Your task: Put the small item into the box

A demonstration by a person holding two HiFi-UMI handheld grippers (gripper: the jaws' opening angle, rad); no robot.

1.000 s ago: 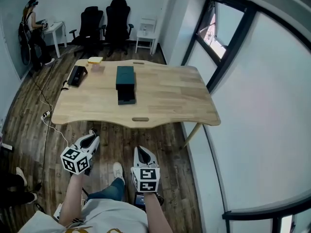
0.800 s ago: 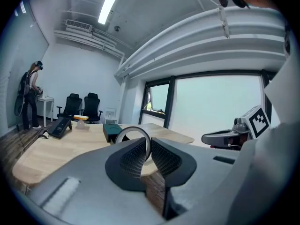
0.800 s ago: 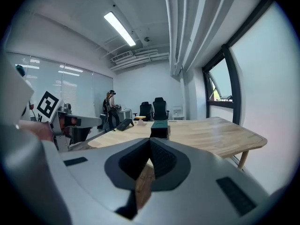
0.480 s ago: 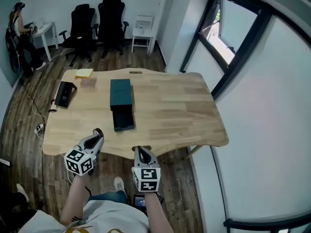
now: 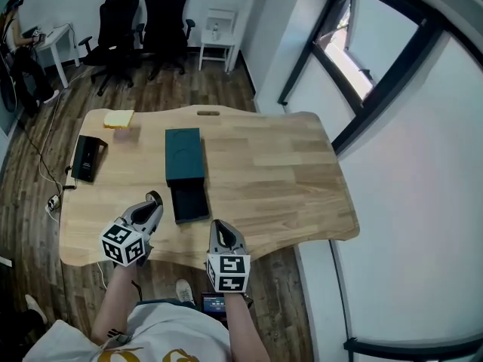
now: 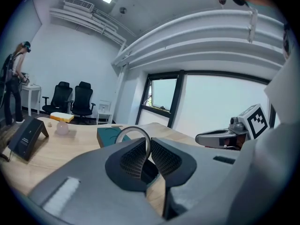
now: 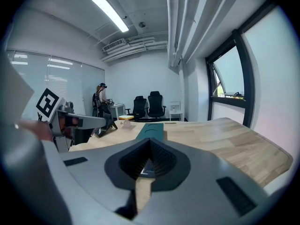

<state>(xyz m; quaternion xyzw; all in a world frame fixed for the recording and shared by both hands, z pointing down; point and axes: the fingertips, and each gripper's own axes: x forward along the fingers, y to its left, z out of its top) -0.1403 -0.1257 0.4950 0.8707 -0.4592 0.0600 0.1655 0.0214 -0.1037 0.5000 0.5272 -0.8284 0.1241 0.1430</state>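
Note:
A dark teal box (image 5: 184, 154) lies on the wooden table (image 5: 287, 172), with its dark tray (image 5: 190, 202) slid out toward me. My left gripper (image 5: 154, 198) hovers just left of that tray, shut on a thin silver ring (image 6: 133, 127) that stands up between its pads (image 6: 129, 156). In the left gripper view the box (image 6: 110, 136) lies right behind the ring. My right gripper (image 5: 218, 227) is shut with nothing in it, over the table's near edge just right of the tray. Past the right gripper (image 7: 149, 151) the box (image 7: 151, 130) stretches away.
A black device (image 5: 88, 157) stands at the table's left end, with a yellow block (image 5: 118, 118) and a pale pink thing (image 6: 62, 128) behind it. Black office chairs (image 5: 139, 17) and a white side table (image 5: 216, 32) stand beyond. A person (image 7: 101, 102) stands far left.
I have come up to the table; it now fills more of the head view. Both grippers moved from over the floor to above the table's near edge, by the open tray.

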